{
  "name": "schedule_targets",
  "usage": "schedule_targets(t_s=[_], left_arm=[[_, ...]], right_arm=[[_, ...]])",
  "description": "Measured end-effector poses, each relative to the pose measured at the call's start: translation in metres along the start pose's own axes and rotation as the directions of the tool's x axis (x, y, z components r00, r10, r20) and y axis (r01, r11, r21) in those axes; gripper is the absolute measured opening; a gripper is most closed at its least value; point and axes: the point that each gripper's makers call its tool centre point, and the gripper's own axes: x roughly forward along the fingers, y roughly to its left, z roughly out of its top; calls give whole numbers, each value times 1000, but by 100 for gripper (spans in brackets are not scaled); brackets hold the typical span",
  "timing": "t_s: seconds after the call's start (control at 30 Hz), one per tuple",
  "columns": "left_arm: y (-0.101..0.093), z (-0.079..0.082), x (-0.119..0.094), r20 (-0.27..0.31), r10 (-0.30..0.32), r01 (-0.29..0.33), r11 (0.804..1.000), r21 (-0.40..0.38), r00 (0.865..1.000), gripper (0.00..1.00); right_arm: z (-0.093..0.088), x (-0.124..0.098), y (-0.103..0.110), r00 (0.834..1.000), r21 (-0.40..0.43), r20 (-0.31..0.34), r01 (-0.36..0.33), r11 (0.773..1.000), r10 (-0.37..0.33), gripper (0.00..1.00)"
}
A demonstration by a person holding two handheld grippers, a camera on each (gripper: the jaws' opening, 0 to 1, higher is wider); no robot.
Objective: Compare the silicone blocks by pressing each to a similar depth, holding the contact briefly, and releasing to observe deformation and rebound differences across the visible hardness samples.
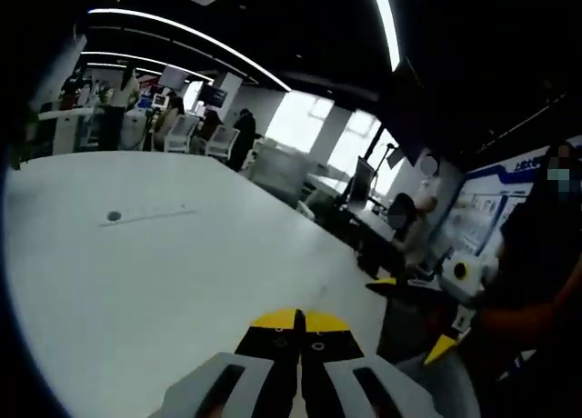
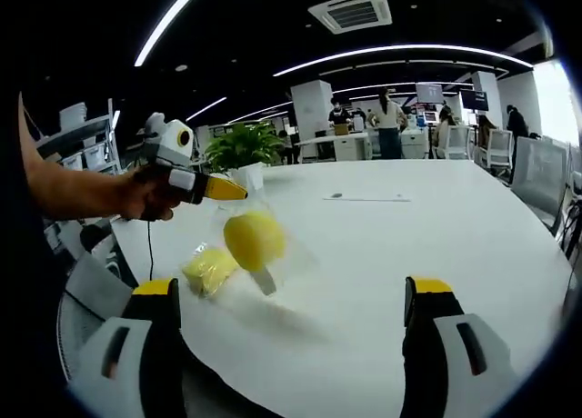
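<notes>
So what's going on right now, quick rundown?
Left hand-held gripper shut on a clear bag, lifting one yellow piece. Right hand-held gripper open, empty. Second yellow piece on the white table.

Open-plan office, probably; desks (image 2: pixel 341 145), chairs (image 2: pixel 496 148), monitors (image 2: pixel 429 93), ceiling strip lights (image 2: pixel 400 51)

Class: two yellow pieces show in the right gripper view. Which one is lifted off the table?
The rounder yellow piece, hanging in a clear bag pinched by the left gripper. The flatter yellow piece lies on the white table.

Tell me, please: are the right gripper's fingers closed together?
No, in the right gripper view the right gripper has its two yellow-tipped fingers wide apart, with bare white table between them.
</notes>
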Motion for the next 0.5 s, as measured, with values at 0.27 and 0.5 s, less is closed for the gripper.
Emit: schedule_targets(t_s=[0.27, 0.5], left_arm=[[-11, 28, -11, 41, -32, 32, 999, 24, 999, 0], [-27, 61, -24, 70, -77, 74, 996, 55, 995, 0]], right_arm=[[8, 1, 4, 1000, -18, 10, -15, 1000, 15, 96], [25, 1, 2, 998, -23, 58, -21, 1000, 22, 96]])
